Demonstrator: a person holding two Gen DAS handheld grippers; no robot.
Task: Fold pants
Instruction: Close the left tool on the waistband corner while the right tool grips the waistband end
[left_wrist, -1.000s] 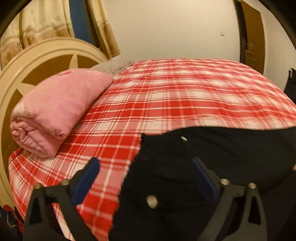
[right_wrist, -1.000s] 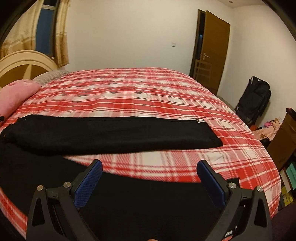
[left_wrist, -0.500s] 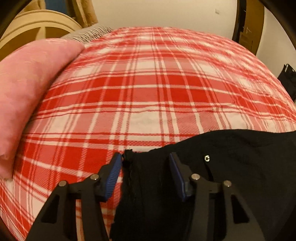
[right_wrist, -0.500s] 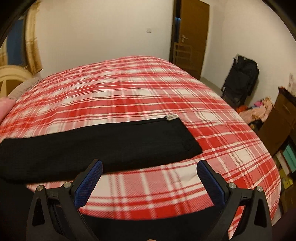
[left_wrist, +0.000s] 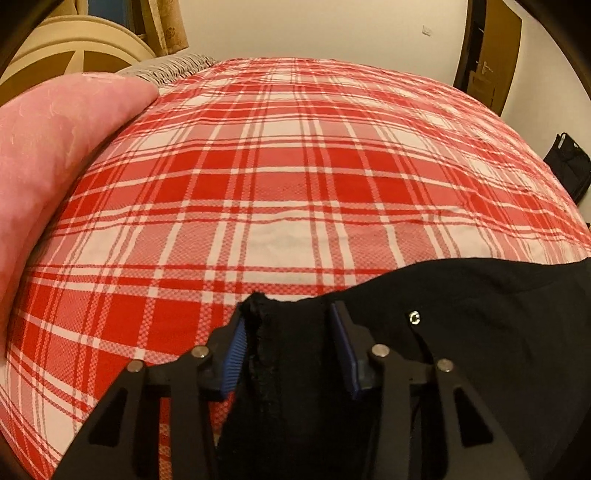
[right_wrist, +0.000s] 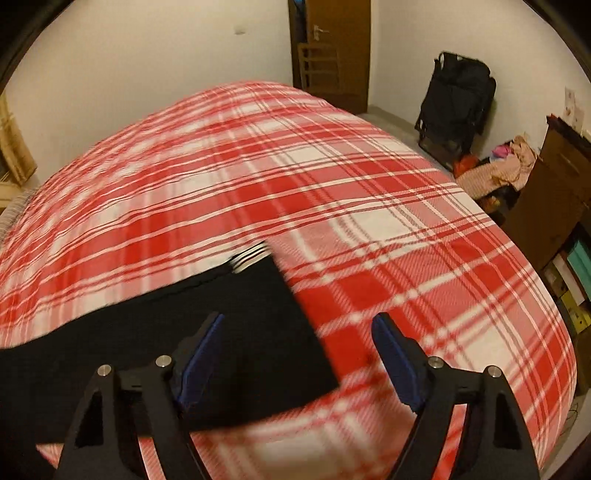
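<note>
Left gripper (left_wrist: 288, 345), one unit, two blue-padded fingers (left_wrist: 233, 356): narrowed around a bunched edge of my one pair of black pants (left_wrist: 461, 332), at the waist corner near a single metal snap (left_wrist: 414, 316). The left pad lies against the cloth; the right pad's contact I cannot confirm, so whether the grip is complete I cannot tell. I hold it low, pointing across the bed. Pants lie at the near edge of one red plaid bedspread (left_wrist: 295, 184). One pink pillow (left_wrist: 48, 147) at left; one cream headboard (left_wrist: 74, 48) behind it.

Right gripper (right_wrist: 297, 354), one unit, two blue pads (right_wrist: 395, 356): spread wide, holding nothing. It hovers over the hem end of one pants leg (right_wrist: 221, 332), with the left finger above the black cloth and the right finger above the plaid bedspread (right_wrist: 369, 184). I hold it tilted downward; this view is motion-blurred. One wooden door (right_wrist: 332, 48), one black bag (right_wrist: 458, 99) against the wall, one heap of clothes (right_wrist: 495, 170) on the floor.
</note>
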